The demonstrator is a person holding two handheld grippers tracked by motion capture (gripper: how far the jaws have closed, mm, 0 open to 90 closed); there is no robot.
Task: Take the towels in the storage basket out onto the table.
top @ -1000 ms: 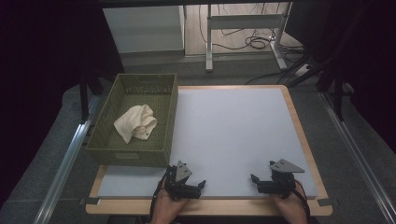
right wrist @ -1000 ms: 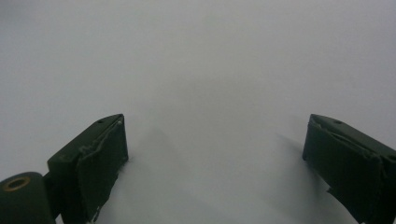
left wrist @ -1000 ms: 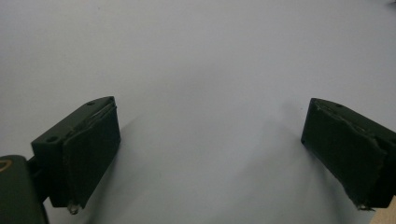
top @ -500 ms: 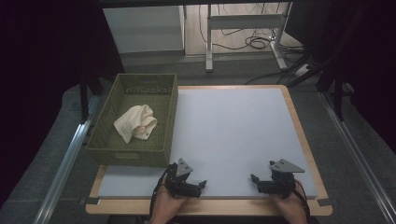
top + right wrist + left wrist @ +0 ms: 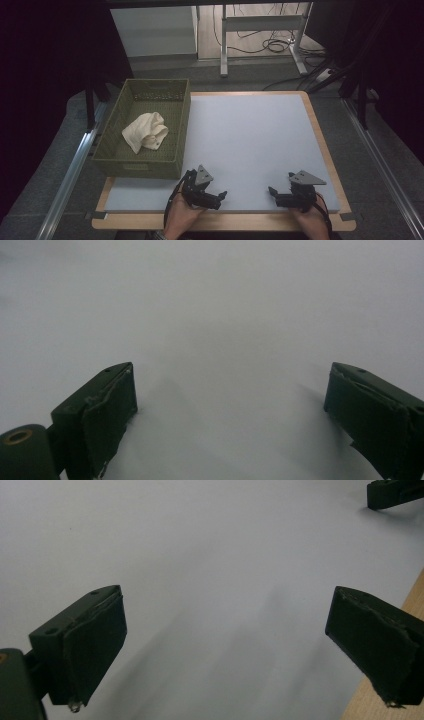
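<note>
A: How far along does this look?

B: Barely begun, I'd judge. The cream cloth point(image 5: 145, 132) lies crumpled in the green basket point(image 5: 176, 131) at the bench's point(image 5: 260, 140) left side, toward the basket's near half, and nothing touches it. Both hands rest at the near edge, well apart from the basket.

A: And the tongs?

B: The left tongs point(image 5: 218, 197) are spread wide with nothing between the jaws; in the left gripper view point(image 5: 220, 645) there is bare pale surface in the gap. The right tongs point(image 5: 274, 195) are just as wide and just as empty, seen again in the right gripper view point(image 5: 230, 410).

A: So what is left?

B: Everything, as far as I can tell: reaching over, taking hold of the cloth, and whatever follows.

A: Which way does the cloth lie?

B: It is a bunched lump, so the axis is loose, but its longer run goes from near-left to far-right across the basket floor, with a folded flap at the near side
</note>
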